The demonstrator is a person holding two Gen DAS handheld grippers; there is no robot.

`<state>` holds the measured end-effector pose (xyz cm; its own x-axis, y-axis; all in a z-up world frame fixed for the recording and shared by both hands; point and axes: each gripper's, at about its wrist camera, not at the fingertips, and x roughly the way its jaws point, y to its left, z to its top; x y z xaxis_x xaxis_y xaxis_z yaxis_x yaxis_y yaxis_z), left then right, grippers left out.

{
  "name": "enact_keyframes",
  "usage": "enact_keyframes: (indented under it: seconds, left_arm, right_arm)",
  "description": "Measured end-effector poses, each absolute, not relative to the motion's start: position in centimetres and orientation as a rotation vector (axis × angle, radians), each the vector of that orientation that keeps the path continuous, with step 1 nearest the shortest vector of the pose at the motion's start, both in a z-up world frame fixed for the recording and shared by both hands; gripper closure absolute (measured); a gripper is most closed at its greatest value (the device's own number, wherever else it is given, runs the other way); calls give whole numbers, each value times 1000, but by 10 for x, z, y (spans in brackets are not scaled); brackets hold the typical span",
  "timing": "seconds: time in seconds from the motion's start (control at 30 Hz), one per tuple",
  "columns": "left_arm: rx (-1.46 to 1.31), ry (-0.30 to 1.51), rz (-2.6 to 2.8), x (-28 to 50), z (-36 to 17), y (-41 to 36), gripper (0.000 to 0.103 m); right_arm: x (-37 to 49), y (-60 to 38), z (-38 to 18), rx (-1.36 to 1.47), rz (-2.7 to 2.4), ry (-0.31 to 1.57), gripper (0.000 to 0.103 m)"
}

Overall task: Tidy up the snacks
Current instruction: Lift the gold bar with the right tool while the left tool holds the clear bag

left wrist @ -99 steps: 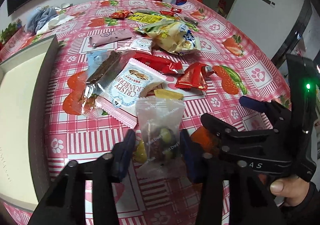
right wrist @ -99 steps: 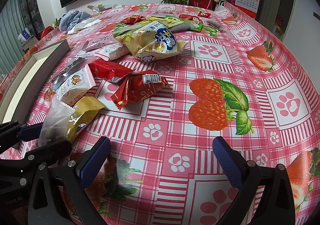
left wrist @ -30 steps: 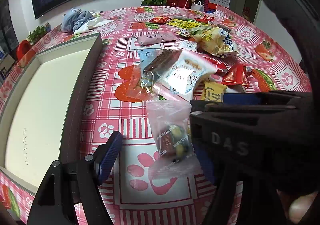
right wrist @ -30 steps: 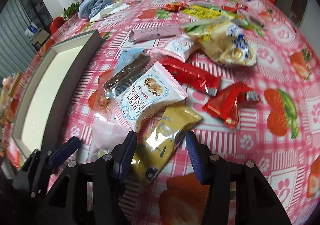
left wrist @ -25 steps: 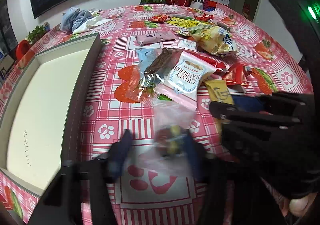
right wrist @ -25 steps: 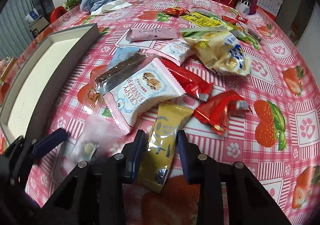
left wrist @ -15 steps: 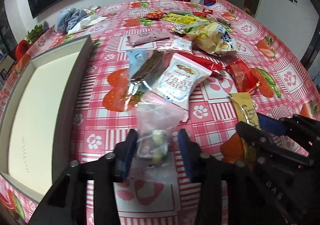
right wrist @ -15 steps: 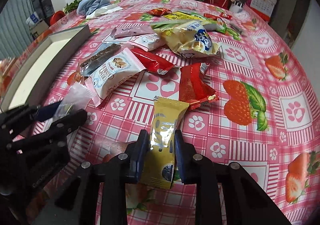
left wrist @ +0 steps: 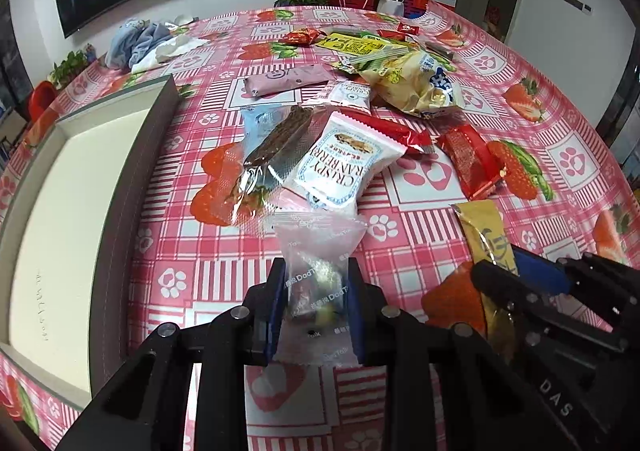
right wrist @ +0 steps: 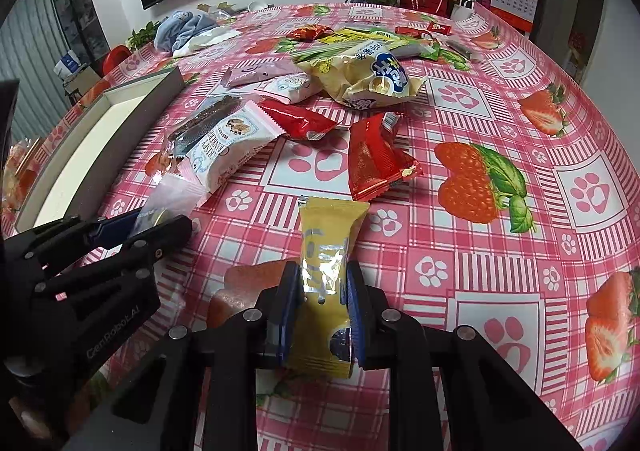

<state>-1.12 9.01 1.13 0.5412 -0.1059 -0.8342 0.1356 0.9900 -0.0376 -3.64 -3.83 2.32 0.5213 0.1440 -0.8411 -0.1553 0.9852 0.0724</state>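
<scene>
**Two packets, one in each tongs**

Both tongs are closed on snacks above the table [right wrist: 520, 123]. The left tongs [left wrist: 316, 303] pinch a clear bag [left wrist: 318, 251] of mixed sweets by its lower half, and the bag's sealed top stands up past the blue pads. The right tongs [right wrist: 322, 307] clamp a yellow packet [right wrist: 326, 251] the same way, its top edge reaching toward the red wrapper [right wrist: 376, 159] lying just ahead.

The left wrist view shows the tray [left wrist: 120, 179] in full along the left, a pale shallow box with grey walls, close beside the held bag. It also catches the right tongs from the side at lower right, the yellow packet sticking out of them. The right wrist view shows only a corner of the tray, but takes in more of the open tablecloth to the right, and the left tongs with their bag at lower left.

Ahead of both tongs lies a loose heap: a white cranberry pack [left wrist: 344, 167] overlapping a chocolate bar [left wrist: 276, 143] in clear wrap, a long red packet [right wrist: 300, 119] behind, a big yellow crisp bag [right wrist: 368, 79], and a pink pouch [left wrist: 288, 79]. More small packets sit farther back, and a bundle of cloth [right wrist: 188, 31] lies near the far edge. The cranberry pack lies between the clear bag and the rest of the heap.
</scene>
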Motion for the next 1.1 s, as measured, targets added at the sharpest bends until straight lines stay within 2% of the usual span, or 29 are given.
enact_keyframes:
  seconds: [0.27, 1.1]
  left_arm:
    - [58, 929, -133, -8, 7, 91, 73]
    - [17, 915, -138, -8, 8, 99, 73]
  right_arm:
    - [-24, -39, 22, -34, 191, 996, 79]
    - [-29, -35, 20, -54, 152, 954, 79]
